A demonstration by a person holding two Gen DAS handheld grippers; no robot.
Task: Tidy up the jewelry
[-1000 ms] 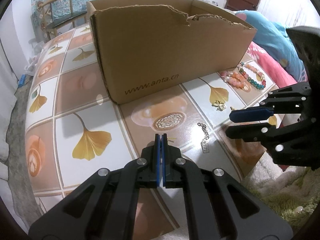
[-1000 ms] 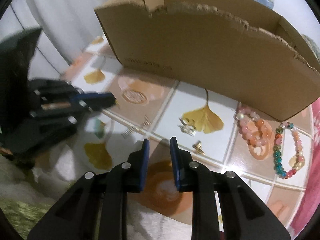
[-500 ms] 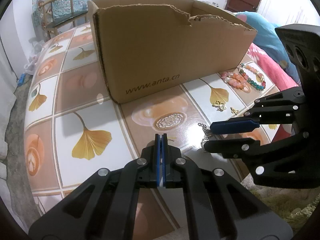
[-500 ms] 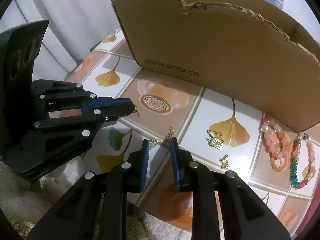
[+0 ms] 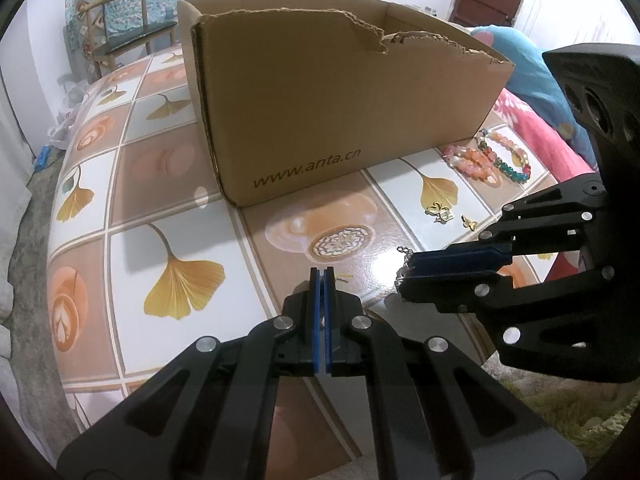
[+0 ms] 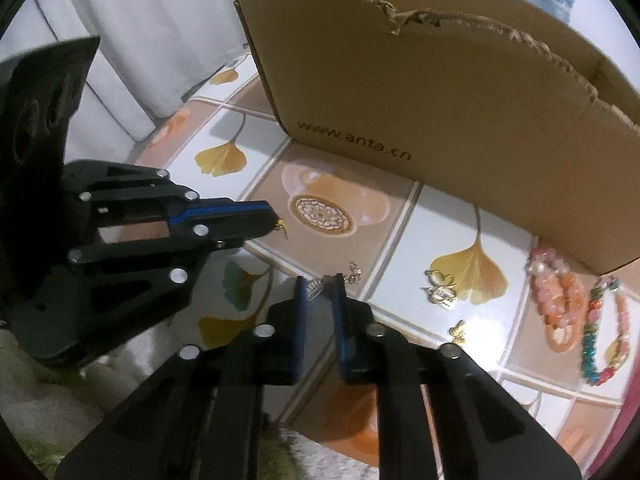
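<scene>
My left gripper (image 5: 319, 270) is shut low over the tiled table (image 5: 160, 200), with a tiny gold piece (image 6: 282, 225) pinched at its tips. To its right, my right gripper (image 6: 319, 282) is closing on a thin silver chain (image 6: 354, 272). The chain's pendant sits between the pads, and the rest trails on the table. A gold charm (image 5: 439, 211) and a small gold butterfly (image 5: 469, 222) lie further right. A pink bead bracelet (image 5: 472, 158) and a multicoloured one (image 5: 508, 160) lie by the open cardboard box (image 5: 340, 100).
The torn-rimmed box stands just behind both grippers. A wooden chair (image 5: 120, 28) is at the back left, and blue and pink bedding (image 5: 532, 80) lies to the right. A shaggy rug (image 5: 580, 408) borders the table's front edge.
My right gripper has slid left from the charms to the chain, and its jaws have narrowed around the pendant. The left gripper has stayed put.
</scene>
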